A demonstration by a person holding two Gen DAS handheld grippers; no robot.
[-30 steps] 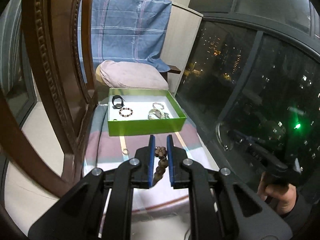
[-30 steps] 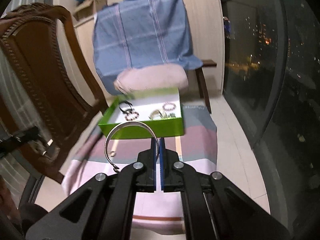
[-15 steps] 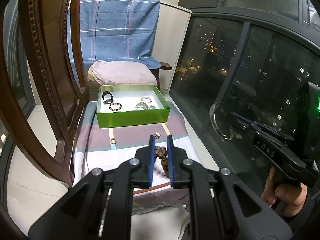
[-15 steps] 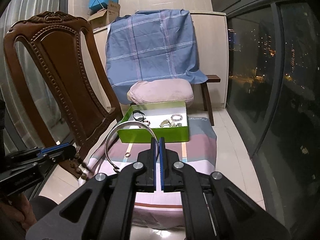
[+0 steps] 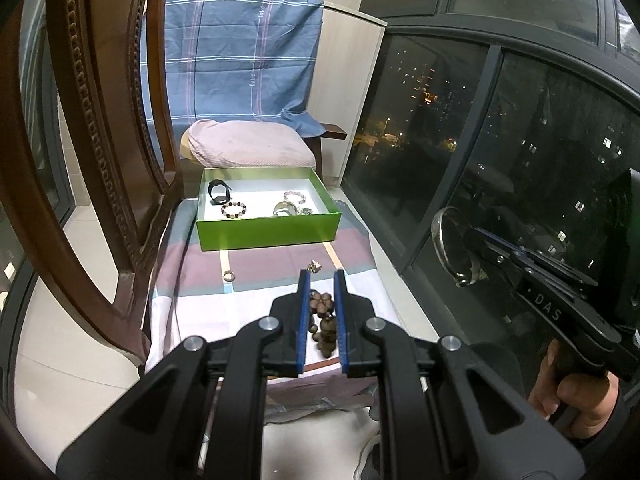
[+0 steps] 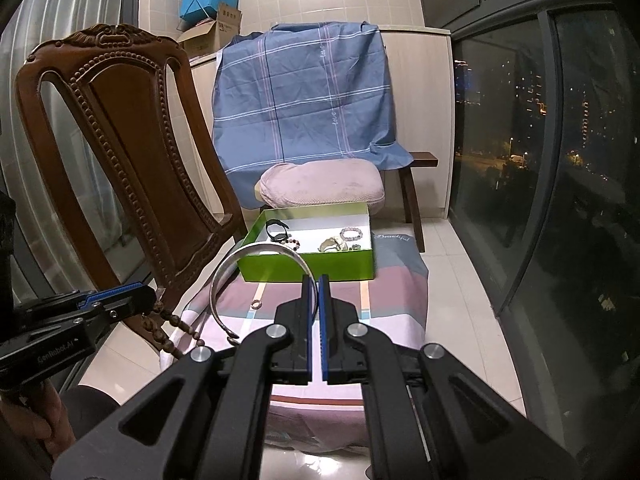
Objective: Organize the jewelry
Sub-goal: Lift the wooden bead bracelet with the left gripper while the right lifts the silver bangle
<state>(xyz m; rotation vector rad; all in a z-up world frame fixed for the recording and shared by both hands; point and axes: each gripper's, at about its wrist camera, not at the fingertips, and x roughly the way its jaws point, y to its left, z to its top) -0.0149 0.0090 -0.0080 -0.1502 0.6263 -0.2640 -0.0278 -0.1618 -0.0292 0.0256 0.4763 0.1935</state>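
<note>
My left gripper is shut on a string of brown wooden beads, which hangs down between its blue pads. The same beads dangle from it at the left of the right wrist view. My right gripper is shut on a silver open bangle, whose arc sticks out to the left. That bangle also shows at the right of the left wrist view. Both grippers hover before the near end of the striped cloth. The green box farther back holds several bracelets and a black band.
A small ring and a little gold piece lie on the cloth in front of the box. A carved wooden chair stands at the left. A pink cushion and a blue sheet sit behind. Dark windows run along the right.
Both grippers have pulled back from the green box and the cloth, each keeping its hold. The box now looks smaller and farther away in both views.
</note>
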